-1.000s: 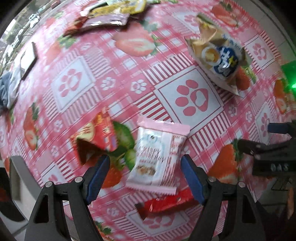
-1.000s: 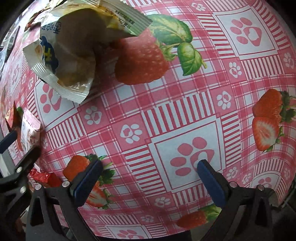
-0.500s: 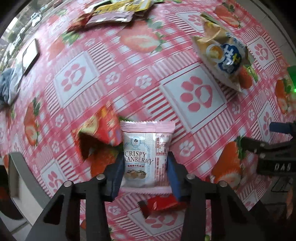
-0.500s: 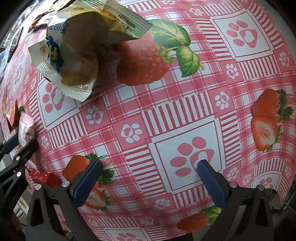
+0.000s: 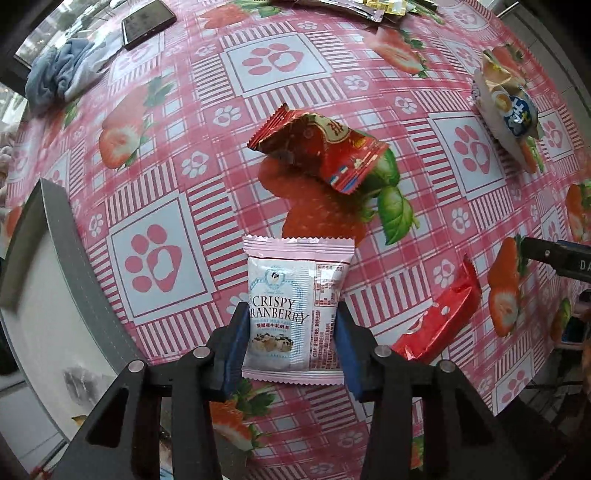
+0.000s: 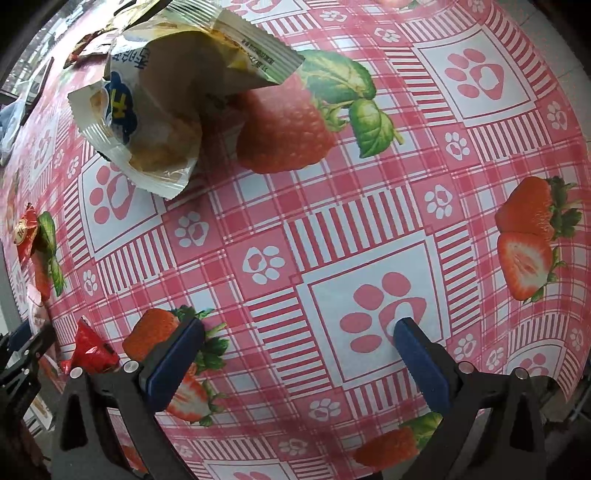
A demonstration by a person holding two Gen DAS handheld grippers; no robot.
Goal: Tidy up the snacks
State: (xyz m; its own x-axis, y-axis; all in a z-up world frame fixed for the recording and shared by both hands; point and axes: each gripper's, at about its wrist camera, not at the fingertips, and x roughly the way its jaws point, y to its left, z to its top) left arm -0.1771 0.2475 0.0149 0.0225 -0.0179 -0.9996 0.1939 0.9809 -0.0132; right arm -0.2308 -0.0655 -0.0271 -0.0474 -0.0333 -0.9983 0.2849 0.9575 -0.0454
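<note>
My left gripper is shut on a pink-and-white "Crispy Cranberry" snack packet and holds it upright above the tablecloth. A red snack packet lies beyond it, and a smaller red wrapper lies to its right. A yellow-white snack bag with a blue logo lies at the far right; it also shows in the right wrist view, upper left. My right gripper is open and empty over the cloth, well short of that bag.
The table has a pink strawberry and paw-print cloth. A phone and a blue-grey cloth lie at the far left. More snack packets lie at the far edge. The table's edge runs down the left.
My left gripper closed on the cranberry packet and lifted it off the cloth, pulling back from the red packet. The right gripper has stayed open and almost still.
</note>
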